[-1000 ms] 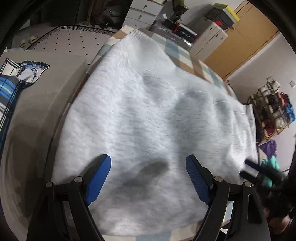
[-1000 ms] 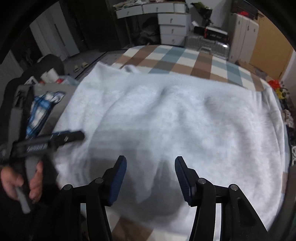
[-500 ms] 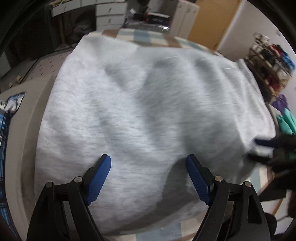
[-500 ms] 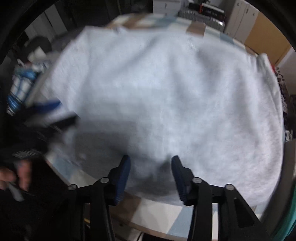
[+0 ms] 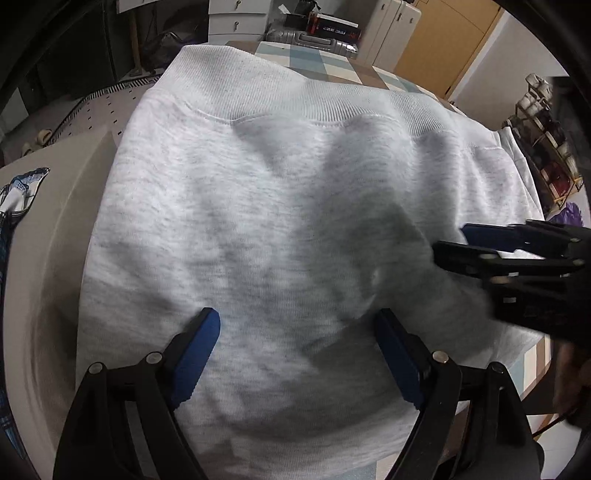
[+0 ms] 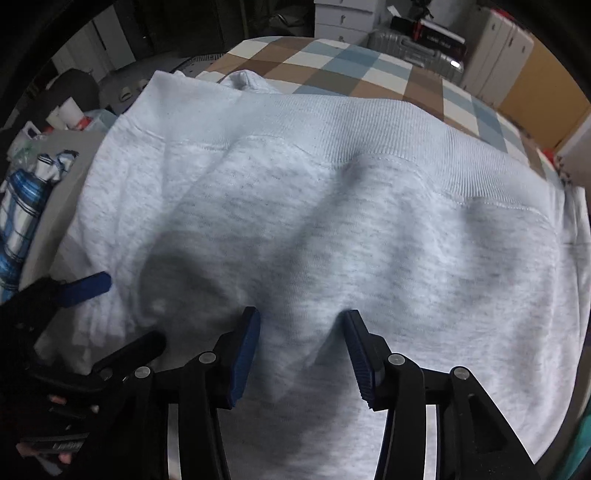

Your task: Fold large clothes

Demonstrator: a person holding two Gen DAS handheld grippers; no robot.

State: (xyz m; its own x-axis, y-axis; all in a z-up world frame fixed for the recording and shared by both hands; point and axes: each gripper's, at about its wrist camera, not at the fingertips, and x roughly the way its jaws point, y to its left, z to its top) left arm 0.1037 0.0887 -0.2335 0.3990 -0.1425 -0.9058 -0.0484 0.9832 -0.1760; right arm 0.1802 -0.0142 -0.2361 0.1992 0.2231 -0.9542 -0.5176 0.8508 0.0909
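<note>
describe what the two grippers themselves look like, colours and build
Both the left gripper and right gripper are alike: black angular linkage arms with round silver rivets and two flat blue fingers with ridged inner faces. No cables, markings or sleeves are clearly visible.

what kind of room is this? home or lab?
Most likely a home bedroom or storage room. The light grey sweatshirt lies on a checked brown, blue and white cover; behind it stand a white chest of drawers, a silver hard-shell suitcase and a wooden shoe rack.
</note>
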